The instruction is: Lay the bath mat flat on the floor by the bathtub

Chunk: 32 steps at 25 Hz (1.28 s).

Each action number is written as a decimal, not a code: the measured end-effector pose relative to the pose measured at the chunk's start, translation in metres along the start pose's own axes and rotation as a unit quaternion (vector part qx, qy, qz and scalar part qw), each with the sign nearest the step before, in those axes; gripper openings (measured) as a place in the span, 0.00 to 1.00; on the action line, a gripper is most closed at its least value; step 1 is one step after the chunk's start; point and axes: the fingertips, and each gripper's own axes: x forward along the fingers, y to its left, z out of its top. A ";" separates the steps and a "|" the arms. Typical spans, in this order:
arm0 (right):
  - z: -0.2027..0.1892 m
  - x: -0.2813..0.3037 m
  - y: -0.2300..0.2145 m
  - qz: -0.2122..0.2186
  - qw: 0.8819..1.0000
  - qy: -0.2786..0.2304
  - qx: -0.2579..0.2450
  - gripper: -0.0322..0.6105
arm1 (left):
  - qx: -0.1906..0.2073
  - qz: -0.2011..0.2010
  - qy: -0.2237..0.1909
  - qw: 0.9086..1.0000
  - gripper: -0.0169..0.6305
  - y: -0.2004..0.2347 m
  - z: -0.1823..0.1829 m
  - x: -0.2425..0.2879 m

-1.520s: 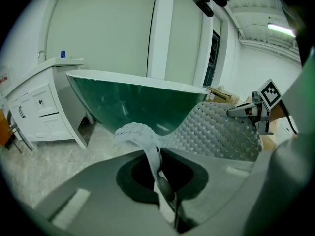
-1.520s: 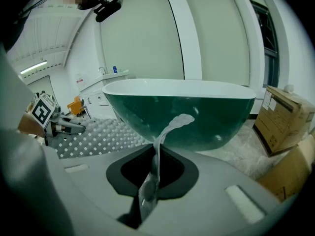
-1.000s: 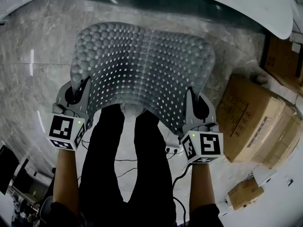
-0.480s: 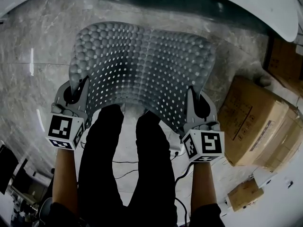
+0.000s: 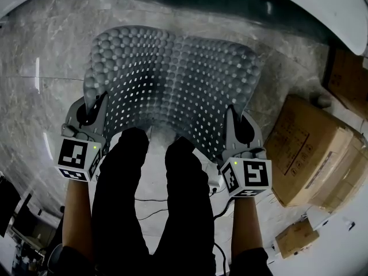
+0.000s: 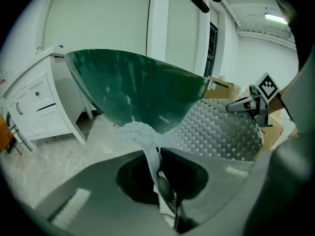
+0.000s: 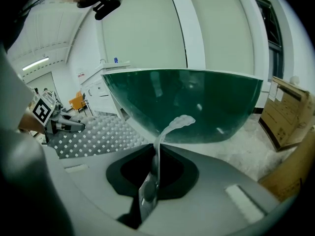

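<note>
The bath mat (image 5: 172, 85), a grey rubber sheet covered in round bumps and rows of small square holes, is held up in front of the person, above the pale marble floor (image 5: 40, 108). It is spread between the two tools and bowed, with its far edge curved towards the dark green bathtub with a white rim (image 5: 299, 4). Whether that far edge touches the floor cannot be told.

The near left corner of the mat is clamped by the left hand-held gripper (image 5: 92, 111). In the left gripper view a thin fold of the mat's edge is seen pinched between the closed jaws. The near right corner is gripped in the same way by the right hand-held gripper (image 5: 238, 125), whose jaws are pressed together on the mat's edge in the right gripper view.

The person's legs in black trousers (image 5: 149, 200) are seen below the mat's near edge. Brown cardboard boxes (image 5: 307, 148) are stacked on the floor to the right of the mat, near the bathtub's end. A white cabinet with drawers (image 6: 34, 102) is shown at the left of the left gripper view.
</note>
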 end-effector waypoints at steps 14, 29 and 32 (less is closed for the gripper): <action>0.031 -0.050 0.015 -0.009 1.000 -0.018 -0.015 0.12 | 0.024 0.010 -0.041 0.999 0.05 -0.005 0.030 -0.049; 0.010 -0.025 0.002 -0.022 0.999 -0.028 -0.028 0.12 | 0.040 0.002 -0.060 0.997 0.05 -0.001 0.012 -0.013; 0.015 -0.028 -0.003 -0.021 0.999 -0.031 -0.029 0.12 | 0.042 0.004 -0.061 0.997 0.05 -0.004 0.017 -0.013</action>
